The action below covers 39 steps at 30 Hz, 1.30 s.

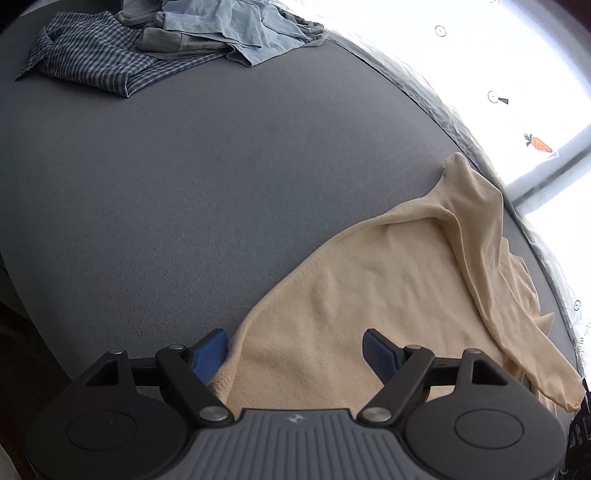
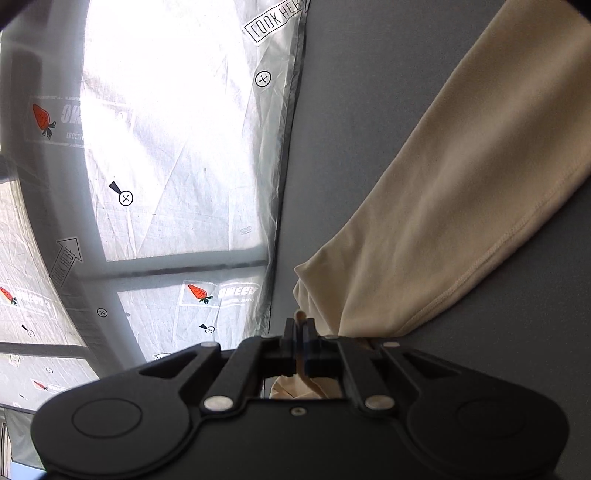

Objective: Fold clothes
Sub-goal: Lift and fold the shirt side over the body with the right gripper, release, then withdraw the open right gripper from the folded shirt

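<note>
At five o'clock on the grey worktop (image 1: pixel 184 192) lies the cream shirt (image 1: pixel 351 295). My right tongs (image 2: pixel 300 328) are clenched on its edge; my left tongs (image 1: pixel 295 354) gape over the hem. I should pinch there, then lift both evenly.

Mirrored "LOOK HERE" arrows on plastic sheet (image 2: pixel 177 155); logo probably illegible.

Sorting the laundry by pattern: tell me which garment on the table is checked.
The checked shirt, dark blue plaid, at the far-left corner under the pale blue garment. The cream garment near the left gripper is plain.
</note>
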Tool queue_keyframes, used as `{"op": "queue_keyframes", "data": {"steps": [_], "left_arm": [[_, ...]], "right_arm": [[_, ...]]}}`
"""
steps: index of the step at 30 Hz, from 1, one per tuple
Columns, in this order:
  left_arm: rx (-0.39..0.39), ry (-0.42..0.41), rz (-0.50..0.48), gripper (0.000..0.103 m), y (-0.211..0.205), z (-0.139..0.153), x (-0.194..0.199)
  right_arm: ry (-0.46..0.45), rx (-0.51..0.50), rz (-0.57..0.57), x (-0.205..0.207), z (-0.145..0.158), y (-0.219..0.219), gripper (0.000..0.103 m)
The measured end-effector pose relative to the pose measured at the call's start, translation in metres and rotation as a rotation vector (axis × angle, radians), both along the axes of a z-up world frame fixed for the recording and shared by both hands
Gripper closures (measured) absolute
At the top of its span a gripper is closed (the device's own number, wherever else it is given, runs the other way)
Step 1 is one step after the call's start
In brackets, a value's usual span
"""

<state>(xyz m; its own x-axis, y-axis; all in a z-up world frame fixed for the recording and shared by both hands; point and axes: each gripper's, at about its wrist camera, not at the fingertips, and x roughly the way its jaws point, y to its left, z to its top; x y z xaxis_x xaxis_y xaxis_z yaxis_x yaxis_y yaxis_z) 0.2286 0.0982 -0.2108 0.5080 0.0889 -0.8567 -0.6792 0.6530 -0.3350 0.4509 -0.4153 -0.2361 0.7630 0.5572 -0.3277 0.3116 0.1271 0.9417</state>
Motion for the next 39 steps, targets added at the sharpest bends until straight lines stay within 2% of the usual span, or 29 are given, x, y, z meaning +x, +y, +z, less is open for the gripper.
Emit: {"op": "queue_keyframes", "data": {"steps": [4, 7, 12, 18, 23, 25, 28, 33, 39], "left_arm": [[0.005, 0.004, 0.030, 0.022, -0.007, 0.003, 0.005], [0.019, 0.017, 0.010, 0.022, -0.012, 0.005, 0.010], [0.039, 0.027, -0.013, 0.022, -0.016, 0.010, 0.013], [0.040, 0.028, -0.027, 0.022, -0.012, 0.012, 0.018], [0.036, 0.050, -0.030, 0.021, -0.011, 0.005, 0.021], [0.030, 0.059, -0.031, 0.021, -0.012, 0.002, 0.020], [0.030, 0.073, -0.043, 0.017, -0.014, -0.001, 0.016], [0.038, 0.100, -0.108, 0.014, -0.011, -0.005, 0.006], [0.050, 0.190, -0.202, 0.014, 0.021, -0.011, 0.011]], "right_arm": [[-0.030, -0.008, -0.017, 0.018, 0.007, -0.021, 0.100], [-0.036, -0.034, -0.019, 0.027, 0.009, -0.032, 0.100], [-0.028, -0.059, -0.043, 0.034, 0.005, -0.046, 0.100], [-0.020, -0.074, -0.127, 0.033, 0.000, -0.070, 0.100], [0.025, -0.126, -0.152, 0.032, -0.006, -0.084, 0.099], [0.049, -0.143, -0.142, 0.029, -0.006, -0.082, 0.093], [0.060, -0.183, -0.148, 0.017, 0.000, -0.075, 0.069], [0.030, -0.173, -0.132, -0.014, 0.007, -0.051, 0.064], [0.034, -0.157, -0.057, -0.062, -0.002, 0.016, 0.065]]}}
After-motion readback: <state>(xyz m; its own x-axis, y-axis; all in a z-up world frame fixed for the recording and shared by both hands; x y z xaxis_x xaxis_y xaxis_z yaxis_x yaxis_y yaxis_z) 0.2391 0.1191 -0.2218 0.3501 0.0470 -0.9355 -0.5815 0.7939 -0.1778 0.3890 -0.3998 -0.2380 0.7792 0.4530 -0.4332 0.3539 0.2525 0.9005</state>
